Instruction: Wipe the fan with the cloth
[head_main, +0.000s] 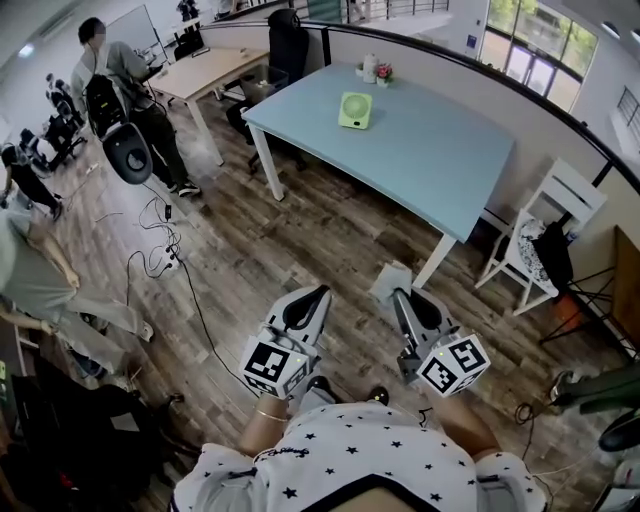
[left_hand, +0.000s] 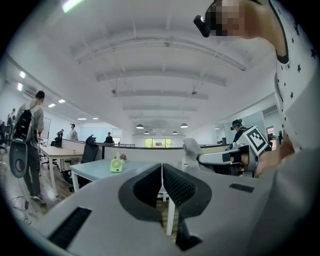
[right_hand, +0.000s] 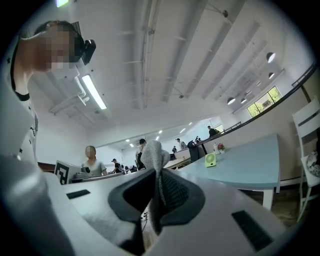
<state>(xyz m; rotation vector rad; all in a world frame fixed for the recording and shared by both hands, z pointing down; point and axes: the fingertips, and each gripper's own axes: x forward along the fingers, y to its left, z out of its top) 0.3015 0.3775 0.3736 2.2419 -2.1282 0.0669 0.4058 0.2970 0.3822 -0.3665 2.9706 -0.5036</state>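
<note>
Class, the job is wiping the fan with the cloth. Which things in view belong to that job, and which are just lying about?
Job: fan on the blue table; cloth, clamped in the right gripper.
Lying about: potted flowers; white chair; black office chair; wooden desk; floor cables.

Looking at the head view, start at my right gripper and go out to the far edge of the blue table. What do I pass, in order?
Right gripper, shut on the cloth → blue table → green fan → flowers at the far edge.
</note>
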